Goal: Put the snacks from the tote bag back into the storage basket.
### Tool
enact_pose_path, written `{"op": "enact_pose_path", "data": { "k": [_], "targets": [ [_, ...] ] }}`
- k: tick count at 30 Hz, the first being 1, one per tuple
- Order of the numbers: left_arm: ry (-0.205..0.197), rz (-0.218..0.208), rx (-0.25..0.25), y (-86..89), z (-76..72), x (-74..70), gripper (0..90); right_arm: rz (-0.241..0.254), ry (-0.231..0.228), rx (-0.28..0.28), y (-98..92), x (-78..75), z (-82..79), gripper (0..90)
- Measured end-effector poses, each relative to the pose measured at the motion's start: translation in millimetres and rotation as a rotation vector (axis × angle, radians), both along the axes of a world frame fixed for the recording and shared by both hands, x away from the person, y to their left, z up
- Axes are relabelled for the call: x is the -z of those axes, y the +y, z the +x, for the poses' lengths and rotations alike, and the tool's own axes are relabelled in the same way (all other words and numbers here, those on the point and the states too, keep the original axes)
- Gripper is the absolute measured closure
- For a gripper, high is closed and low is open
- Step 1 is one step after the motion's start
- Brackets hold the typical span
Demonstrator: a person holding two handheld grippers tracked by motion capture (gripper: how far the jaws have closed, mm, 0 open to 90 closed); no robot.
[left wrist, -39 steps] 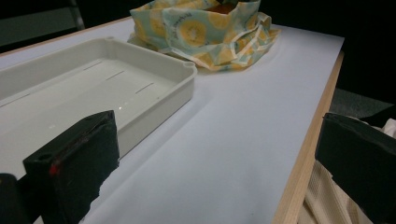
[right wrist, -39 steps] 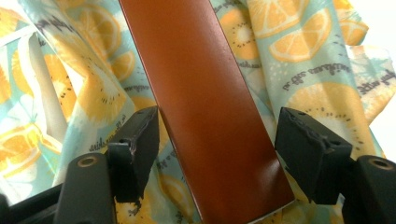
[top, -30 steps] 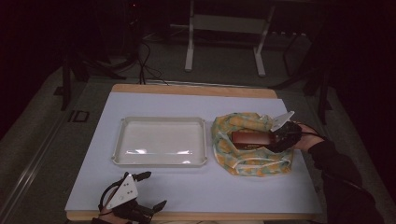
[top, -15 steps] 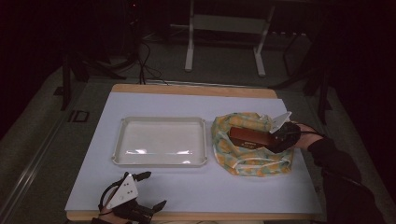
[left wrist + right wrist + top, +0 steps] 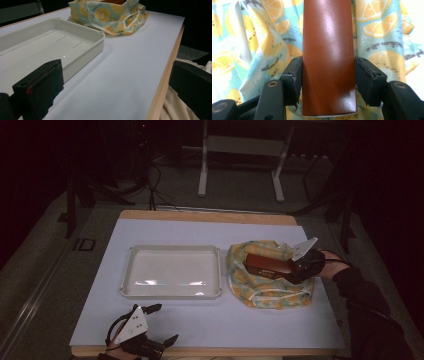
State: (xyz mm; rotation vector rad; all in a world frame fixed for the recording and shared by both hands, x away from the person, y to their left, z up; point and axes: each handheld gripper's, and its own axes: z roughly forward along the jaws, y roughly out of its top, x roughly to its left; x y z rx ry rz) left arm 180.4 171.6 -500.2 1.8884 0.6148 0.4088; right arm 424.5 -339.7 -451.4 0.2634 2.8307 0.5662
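Clamping a brown box [image 5: 329,57] between its jaws, the right gripper [image 5: 300,268] holds it over the open lemon-print bag [image 5: 270,285] at the table's [image 5: 210,320] right side. Beside the bag sits a white tray [image 5: 172,271]. At the near edge, the left gripper [image 5: 150,332] rests with jaws spread wide, holding nothing.

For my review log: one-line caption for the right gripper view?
Right gripper shut on brown box above fruit-print cloth.
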Motion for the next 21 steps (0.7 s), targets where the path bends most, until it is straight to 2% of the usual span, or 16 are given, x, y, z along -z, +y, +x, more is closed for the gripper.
{"op": "enact_pose_path", "data": {
  "k": [9, 21],
  "targets": [
    [0.0, 0.0, 0.0, 0.1, -0.2, 0.0, 0.0, 0.017, -0.019, -0.007, 0.0, -11.5, -1.5, 43.1],
    [0.0, 0.001, 0.002, -0.1, -0.4, 0.0, 0.0, 0.032, -0.053, -0.012, 0.7, -39.5, -4.2, 43.1]
  ]
}}
